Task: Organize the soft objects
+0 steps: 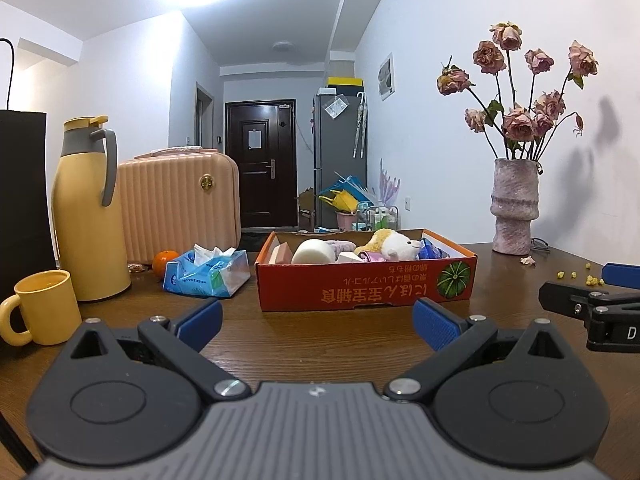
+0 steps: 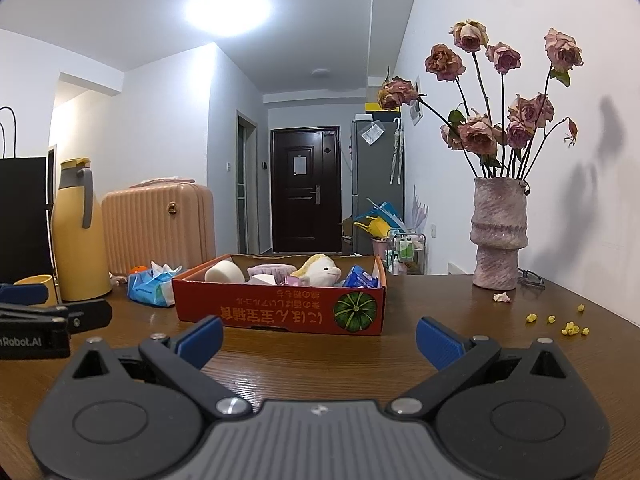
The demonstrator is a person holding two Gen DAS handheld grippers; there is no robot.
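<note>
Mostly done, I'd say: desk carries the red box, already holding the soft stuff — plush toy, white sponge, purple cloth, blue packet. Tissue pack sits outside, just left of it, maybe the last item. Left claw and right claw both spread, empty, short of the box.
</note>
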